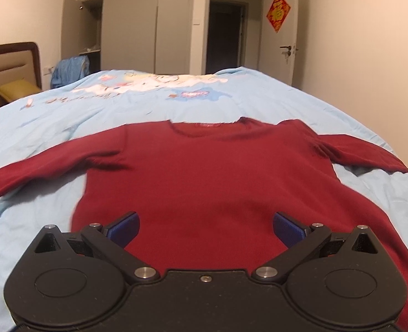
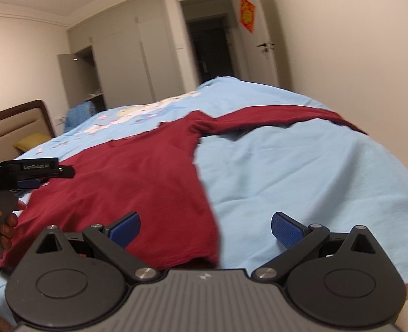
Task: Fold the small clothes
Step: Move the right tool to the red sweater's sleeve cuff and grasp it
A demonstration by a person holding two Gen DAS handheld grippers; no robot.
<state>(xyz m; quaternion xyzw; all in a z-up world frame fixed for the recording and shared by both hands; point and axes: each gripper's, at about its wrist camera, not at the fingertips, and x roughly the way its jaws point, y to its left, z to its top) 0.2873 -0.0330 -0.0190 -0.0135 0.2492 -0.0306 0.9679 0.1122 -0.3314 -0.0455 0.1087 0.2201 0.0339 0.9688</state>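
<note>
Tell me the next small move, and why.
Probably lower the right tool onto the red sweater's bottom hem corner and close. The sweater lies flat and unfolded on the blue bedcover, both tools are open, and that corner sits right between the right tool's fingers.

Home bedroom, bed (image 1: 259, 105) with headboard (image 1: 10, 63), wardrobe (image 1: 137, 27), door (image 1: 281, 36)
</note>
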